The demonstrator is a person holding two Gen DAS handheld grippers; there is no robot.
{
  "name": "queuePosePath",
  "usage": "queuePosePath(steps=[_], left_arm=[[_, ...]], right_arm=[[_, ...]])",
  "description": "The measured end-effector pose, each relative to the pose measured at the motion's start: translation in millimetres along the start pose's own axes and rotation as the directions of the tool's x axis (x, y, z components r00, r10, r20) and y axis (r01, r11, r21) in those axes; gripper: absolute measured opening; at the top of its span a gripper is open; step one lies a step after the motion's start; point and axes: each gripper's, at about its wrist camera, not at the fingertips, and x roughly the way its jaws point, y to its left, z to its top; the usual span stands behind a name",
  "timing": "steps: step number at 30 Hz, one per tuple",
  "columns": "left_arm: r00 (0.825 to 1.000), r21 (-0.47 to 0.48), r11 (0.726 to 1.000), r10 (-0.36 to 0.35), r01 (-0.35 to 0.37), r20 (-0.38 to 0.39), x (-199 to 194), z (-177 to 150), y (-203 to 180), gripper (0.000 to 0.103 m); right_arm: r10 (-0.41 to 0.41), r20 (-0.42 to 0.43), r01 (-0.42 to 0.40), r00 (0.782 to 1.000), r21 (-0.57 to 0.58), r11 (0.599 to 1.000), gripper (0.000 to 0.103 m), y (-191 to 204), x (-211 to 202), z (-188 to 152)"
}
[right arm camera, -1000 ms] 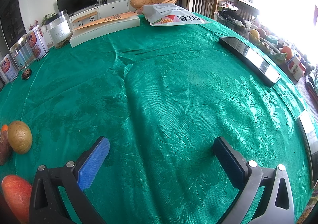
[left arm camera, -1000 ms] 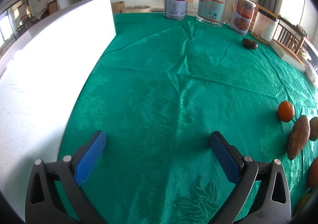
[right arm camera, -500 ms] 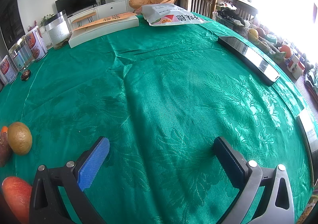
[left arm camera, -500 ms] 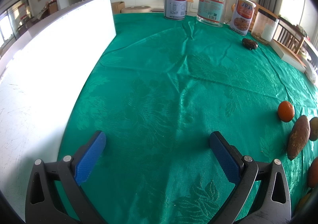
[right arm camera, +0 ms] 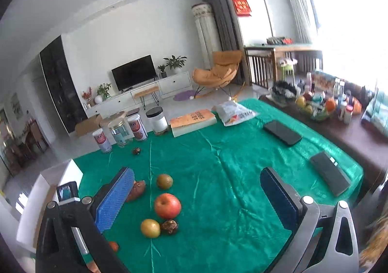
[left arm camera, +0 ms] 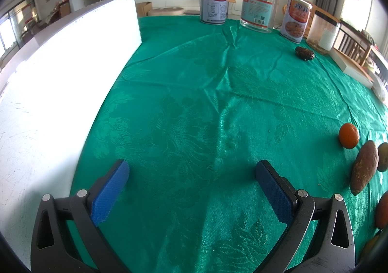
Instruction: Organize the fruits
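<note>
The right gripper [right arm camera: 196,198] stands released and empty above the green cloth [right arm camera: 242,176]; the left gripper [left arm camera: 191,190] is also spread wide, holding nothing. In the right view the red apple [right arm camera: 167,205] lies at 9 o'clock between the pads; a yellow fruit [right arm camera: 150,228] and a dark knobbly piece [right arm camera: 170,226] touch at 7 o'clock; a brownish round fruit [right arm camera: 164,181] at 10. The apple looks firm, smooth and rather heavy; I would take it across its widest middle. The sweet potato [right arm camera: 137,191] is half hidden behind the blue pad [right arm camera: 114,200]; what the dark piece is, I cannot tell.
</note>
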Motion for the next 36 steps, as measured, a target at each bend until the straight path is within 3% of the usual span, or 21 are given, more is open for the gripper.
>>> queuePosePath(steps=[5,10,13,16,21,29,36], left_arm=[[1.0,0.0,1.0,0.0,0.0,0.0,0.1,0.0,0.1,0.103],[1.0,0.0,1.0,0.0,0.0,0.0,0.3,0.2,0.1,0.103],[1.0,0.0,1.0,0.0,0.0,0.0,0.0,0.1,0.1,0.103],[1.0,0.0,1.0,0.0,0.0,0.0,0.1,0.2,0.2,0.103],[1.0,0.0,1.0,0.0,0.0,0.0,0.1,0.3,0.2,0.103],[1.0,0.0,1.0,0.0,0.0,0.0,0.5,0.5,0.3,0.103],[1.0,0.0,1.0,0.007,-0.007,0.002,0.0,0.4,-2.0,0.103]], right_arm=[[0.167,0.097,-0.169,0.981,0.008,0.986,0.103,23.8,-34.4,-11.6],[0.301,0.046,-0.303,0.952,0.05,0.952,0.103,43.0,-15.4,-73.4],[0.307,0.055,-0.312,0.95,0.113,0.943,0.103,45.8,3.1,-115.8],[0.292,0.028,-0.292,0.956,0.178,0.94,0.103,46.4,20.3,-133.6],[0.29,0.036,-0.291,0.956,0.195,0.937,0.103,35.6,12.6,-103.4],[0.172,0.061,-0.169,0.983,-0.05,0.984,0.103,12.0,-48.0,-29.4],[0.24,0.02,-0.238,0.97,-0.079,0.968,0.103,36.3,-22.5,-24.2]])
